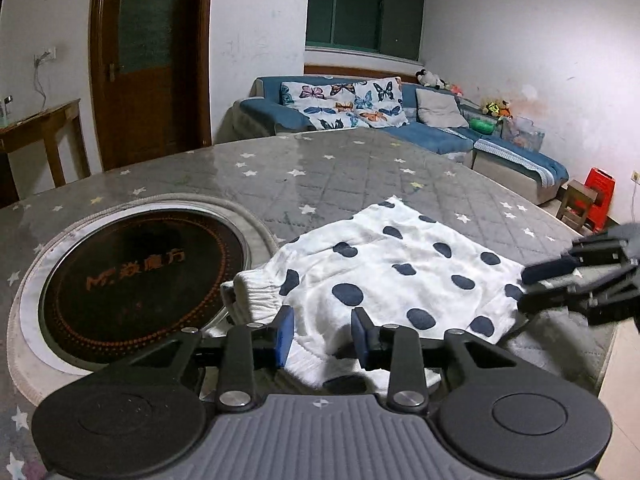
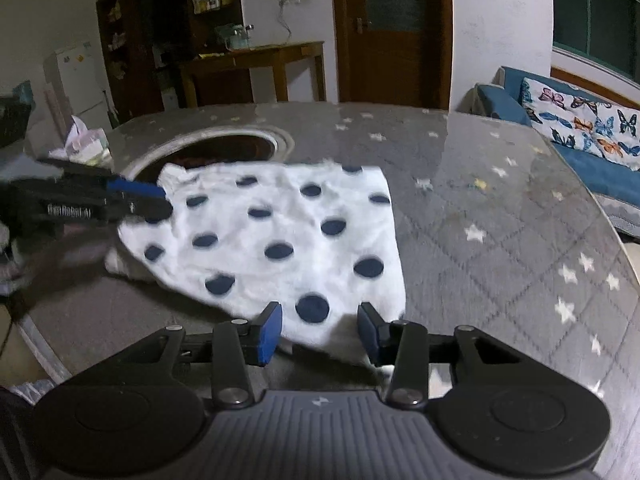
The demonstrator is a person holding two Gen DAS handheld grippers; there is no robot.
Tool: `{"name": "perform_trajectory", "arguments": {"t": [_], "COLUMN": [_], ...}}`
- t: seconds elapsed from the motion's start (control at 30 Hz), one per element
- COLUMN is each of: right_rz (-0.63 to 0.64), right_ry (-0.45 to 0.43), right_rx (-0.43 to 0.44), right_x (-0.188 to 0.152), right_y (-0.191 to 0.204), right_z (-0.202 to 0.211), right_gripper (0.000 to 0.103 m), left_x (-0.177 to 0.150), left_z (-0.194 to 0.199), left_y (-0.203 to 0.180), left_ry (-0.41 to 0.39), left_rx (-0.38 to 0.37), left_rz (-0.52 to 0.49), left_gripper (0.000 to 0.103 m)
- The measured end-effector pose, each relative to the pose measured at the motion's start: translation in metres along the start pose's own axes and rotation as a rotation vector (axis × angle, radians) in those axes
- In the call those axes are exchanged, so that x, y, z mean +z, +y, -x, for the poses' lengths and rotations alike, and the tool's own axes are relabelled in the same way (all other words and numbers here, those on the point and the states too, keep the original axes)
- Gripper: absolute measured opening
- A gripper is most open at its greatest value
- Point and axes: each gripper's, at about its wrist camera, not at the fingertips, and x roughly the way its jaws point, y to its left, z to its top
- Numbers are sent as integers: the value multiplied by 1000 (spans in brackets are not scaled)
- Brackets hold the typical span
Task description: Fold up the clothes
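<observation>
A white garment with dark blue dots (image 1: 392, 276) lies partly folded on the grey star-patterned table; it also shows in the right wrist view (image 2: 280, 236). My left gripper (image 1: 322, 330) is open, its blue pads either side of the garment's near elastic edge. It shows from the side in the right wrist view (image 2: 160, 200) at the garment's left corner. My right gripper (image 2: 318, 330) is open over the garment's near corner. It shows in the left wrist view (image 1: 528, 288) at the garment's right edge, jaws apart.
A round black induction cooker (image 1: 140, 280) is set in the table (image 1: 320, 176) left of the garment. A blue sofa with butterfly cushions (image 1: 360, 108) stands beyond the table. A wooden side table (image 2: 256, 60) and door (image 2: 392, 28) stand behind. The table's edge (image 1: 600, 360) is near right.
</observation>
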Motion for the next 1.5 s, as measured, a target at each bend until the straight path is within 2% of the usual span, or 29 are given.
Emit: {"name": "perform_trajectory", "arguments": {"t": [0.17, 0.43, 0.63, 0.77, 0.9, 1.13, 1.27, 1.37, 1.5], "right_rz": [29, 34, 16, -8, 12, 72, 114, 163, 224], "right_ry": [-25, -7, 21, 59, 32, -14, 3, 29, 6], "right_rx": [4, 12, 4, -12, -32, 85, 119, 102, 83], "right_x": [27, 66, 82, 79, 80, 91, 88, 83, 80], "right_y": [-3, -15, -23, -29, -21, 16, 35, 46, 57], "right_z": [-8, -64, -102, -126, -120, -103, -112, -120, -106], "right_gripper": [41, 41, 41, 41, 41, 41, 41, 41, 41], "left_x": [0, 0, -2, -4, -3, 3, 3, 2, 2], "left_z": [6, 7, 6, 8, 12, 21, 27, 32, 38], "left_y": [1, 5, 7, 8, 9, 16, 29, 39, 49], "left_ry": [-12, -8, -3, -4, -13, -44, -39, -33, -27], "left_rx": [1, 9, 7, 6, 1, 14, 36, 54, 77], "left_rz": [20, 35, 46, 53, 65, 113, 167, 212, 262], "left_gripper": [35, 35, 35, 35, 35, 35, 38, 43, 58]}}
